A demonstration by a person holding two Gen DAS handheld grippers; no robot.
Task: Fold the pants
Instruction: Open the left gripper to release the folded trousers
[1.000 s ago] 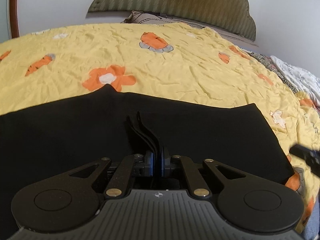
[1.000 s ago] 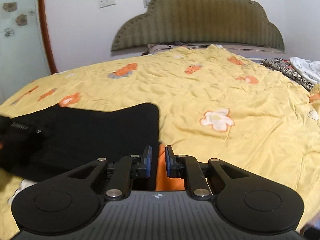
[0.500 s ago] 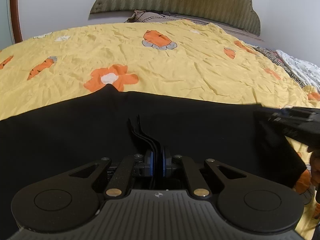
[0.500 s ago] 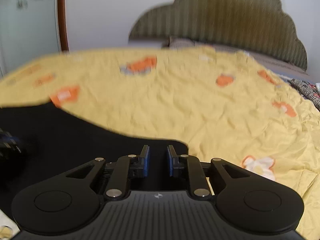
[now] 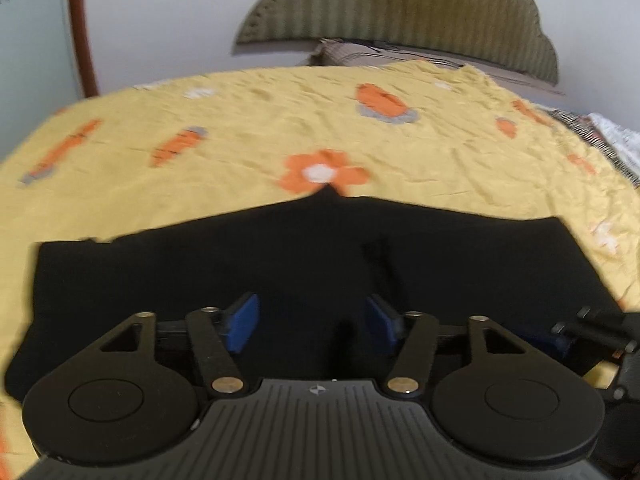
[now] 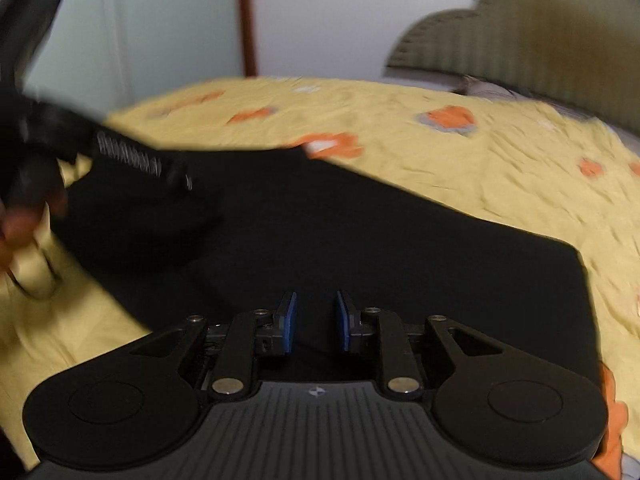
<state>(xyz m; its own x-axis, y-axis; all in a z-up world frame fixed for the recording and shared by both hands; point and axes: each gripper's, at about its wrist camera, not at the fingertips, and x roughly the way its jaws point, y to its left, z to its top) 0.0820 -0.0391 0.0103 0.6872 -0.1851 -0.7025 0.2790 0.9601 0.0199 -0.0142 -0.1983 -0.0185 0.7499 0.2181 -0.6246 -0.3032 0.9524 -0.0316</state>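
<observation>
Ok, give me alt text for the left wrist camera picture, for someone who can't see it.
The left gripper, its blue pads spread wide with nothing between them, hovers over black pants lying flat on a yellow bedspread printed with orange carrots and flowers. Part of the right gripper shows at the right edge; a padded headboard stands against the wall behind.
</observation>
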